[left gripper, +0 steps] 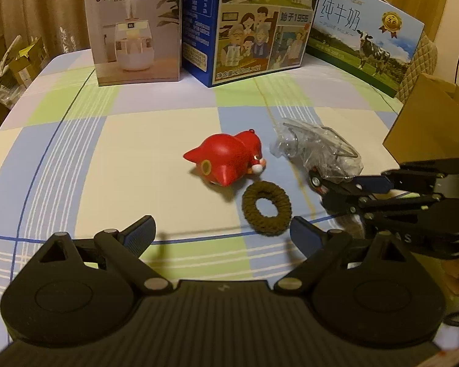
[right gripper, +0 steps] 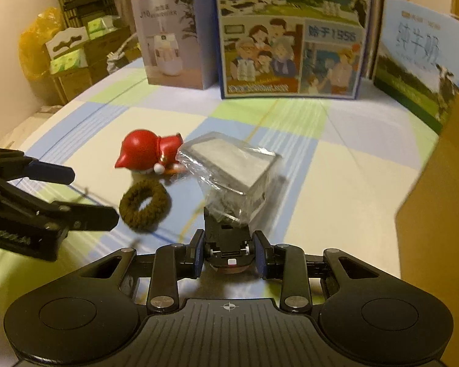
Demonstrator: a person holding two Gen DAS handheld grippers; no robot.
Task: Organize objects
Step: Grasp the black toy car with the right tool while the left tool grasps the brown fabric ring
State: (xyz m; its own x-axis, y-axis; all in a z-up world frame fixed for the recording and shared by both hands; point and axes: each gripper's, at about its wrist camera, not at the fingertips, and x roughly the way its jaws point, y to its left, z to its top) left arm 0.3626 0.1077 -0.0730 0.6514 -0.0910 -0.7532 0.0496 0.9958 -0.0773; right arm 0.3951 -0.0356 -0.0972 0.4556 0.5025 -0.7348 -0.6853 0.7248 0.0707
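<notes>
A clear-plastic-wrapped grey item [right gripper: 235,168] with a black base stands tilted on the checked tablecloth. My right gripper [right gripper: 230,257] is shut on that black base, a pad pressing each side. In the left wrist view the same wrapped item [left gripper: 318,150] meets the right gripper [left gripper: 319,183] coming in from the right. A red figurine [left gripper: 226,162] lies on its side mid-table. A brown hair tie [left gripper: 266,211] lies flat just in front of it. My left gripper [left gripper: 223,227] is open and holds nothing, with the hair tie just beyond its right fingertip.
Three boxes stand along the table's far side: a humidifier box [left gripper: 134,27], a blue milk carton [left gripper: 254,24] and a pure-milk box [left gripper: 367,39]. A brown cardboard box [left gripper: 428,122] stands at the right edge. Cartons and bags are stacked beyond the table's left side [right gripper: 67,49].
</notes>
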